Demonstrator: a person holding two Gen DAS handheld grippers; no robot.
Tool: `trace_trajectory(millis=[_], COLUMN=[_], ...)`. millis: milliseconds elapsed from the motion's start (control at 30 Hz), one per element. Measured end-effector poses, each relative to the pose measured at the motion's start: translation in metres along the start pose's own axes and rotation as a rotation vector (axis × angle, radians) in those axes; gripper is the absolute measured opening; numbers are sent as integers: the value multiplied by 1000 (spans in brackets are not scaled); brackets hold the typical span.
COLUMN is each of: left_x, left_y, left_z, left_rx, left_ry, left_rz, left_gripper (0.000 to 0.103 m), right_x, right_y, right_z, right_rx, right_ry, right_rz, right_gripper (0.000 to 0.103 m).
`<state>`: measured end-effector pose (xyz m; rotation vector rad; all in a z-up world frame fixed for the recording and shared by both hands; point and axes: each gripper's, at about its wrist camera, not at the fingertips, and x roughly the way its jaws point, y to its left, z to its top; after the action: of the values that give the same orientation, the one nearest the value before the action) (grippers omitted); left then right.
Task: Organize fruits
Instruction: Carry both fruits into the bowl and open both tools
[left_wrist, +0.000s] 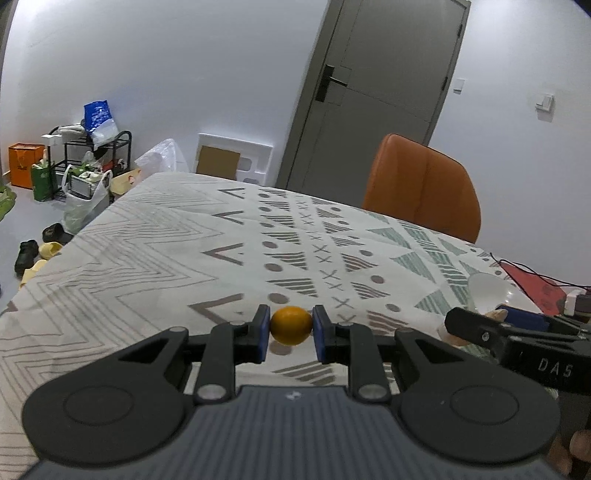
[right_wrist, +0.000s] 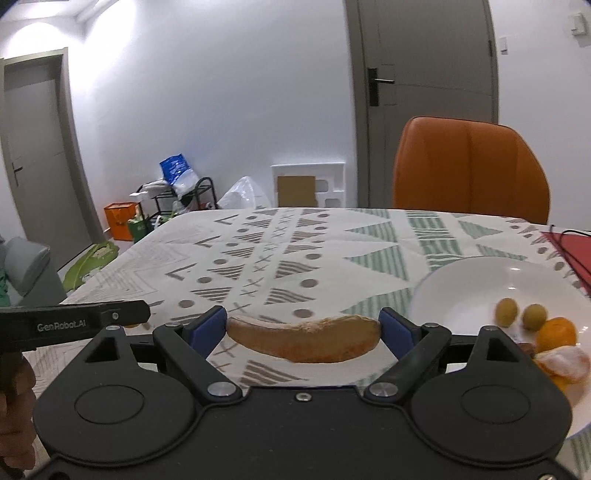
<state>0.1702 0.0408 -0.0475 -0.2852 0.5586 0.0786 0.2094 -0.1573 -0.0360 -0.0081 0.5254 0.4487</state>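
Two grippers up over patterned tablecloth (right_wrist: 295, 258). Left gripper (left_wrist: 291, 334) clenched on small orange fruit (left_wrist: 291, 325), blue pads (left_wrist: 263, 332) touching both sides, fruit lifted just above cloth with shadow beneath. Right gripper (right_wrist: 303, 338) grasping long curved tan fruit (right_wrist: 303, 341) end to end between blue pads (right_wrist: 397, 334), held above cloth. White bowl (right_wrist: 461, 288) just right of right gripper, holding two small olive-green fruits (right_wrist: 506, 311), a whole orange (right_wrist: 556, 332) and a partly peeled orange (right_wrist: 565, 363), all toward near right side; left half of bowl bare. Red mat (right_wrist: 572, 251) with black cable beyond bowl at table's right edge. Orange chair (right_wrist: 469, 166) at far edge. Wide bare cloth ahead and left of both grippers.
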Motion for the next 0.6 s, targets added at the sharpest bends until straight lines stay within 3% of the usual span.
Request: trace_trajectory(millis=[600], left_x=[13], left_y=[-57], left_z=[-2], left_rx=[87], left_ry=[5], left_rz=[-37], left_gripper=[23], right_x=[-16], right_y=[-71], right_z=[-1], right_rx=[58], right_ry=[-42], right_rz=[-92], right_gripper=[86])
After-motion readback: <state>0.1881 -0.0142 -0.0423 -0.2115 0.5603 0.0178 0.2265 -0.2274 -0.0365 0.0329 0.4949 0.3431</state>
